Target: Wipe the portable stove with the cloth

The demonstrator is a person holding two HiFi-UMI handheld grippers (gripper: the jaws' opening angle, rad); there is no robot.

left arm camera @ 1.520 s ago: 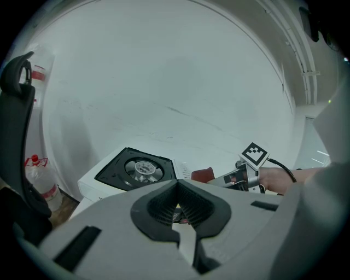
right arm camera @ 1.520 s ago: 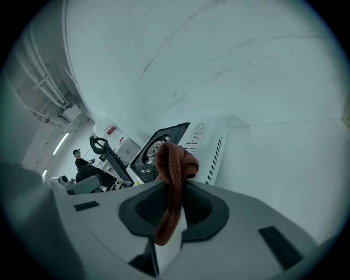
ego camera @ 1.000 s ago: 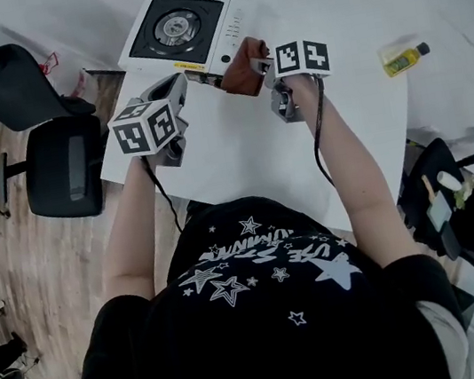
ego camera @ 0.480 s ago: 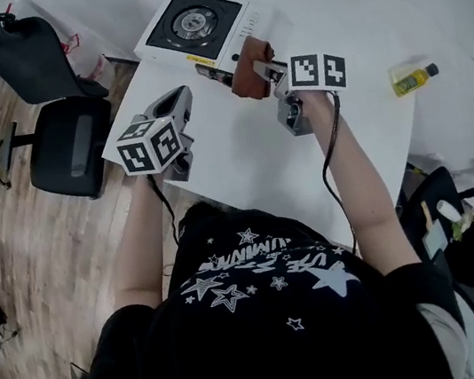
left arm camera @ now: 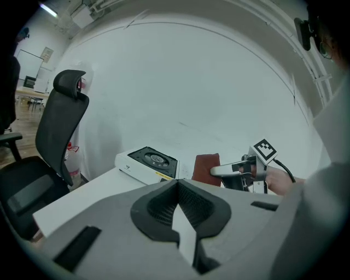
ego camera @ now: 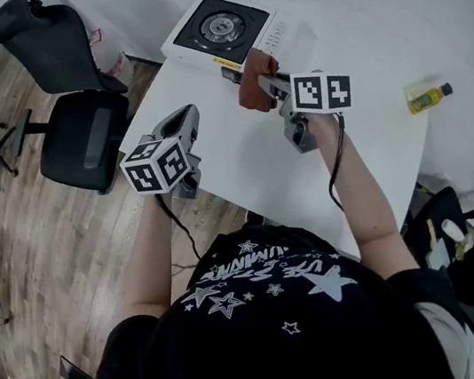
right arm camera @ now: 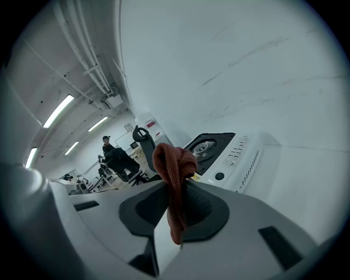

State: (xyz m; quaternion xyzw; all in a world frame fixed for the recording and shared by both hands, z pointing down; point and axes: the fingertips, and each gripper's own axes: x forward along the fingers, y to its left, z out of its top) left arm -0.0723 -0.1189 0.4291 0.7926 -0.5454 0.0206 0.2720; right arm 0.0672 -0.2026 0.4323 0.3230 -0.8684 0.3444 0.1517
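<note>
Two claws over white worktop (ego camera: pixel 243 174). Right claw (ego camera: pixel 268 86), upper middle of frame, clamped on rust-red cloth (ego camera: pixel 254 78); cloth bunched, hanging beside front edge of portable stove (ego camera: pixel 223 26), contact hard to judge. Stove sits at worktop's far corner, top centre. Left claw (ego camera: pixel 191 116), left of centre, jaws together, empty. Yellow bottle (ego camera: pixel 427 95) far right.

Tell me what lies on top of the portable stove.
Only its own round burner shows on the portable stove; nothing rests there. The cloth, clamped in the right gripper, hides part of its near edge.
</note>
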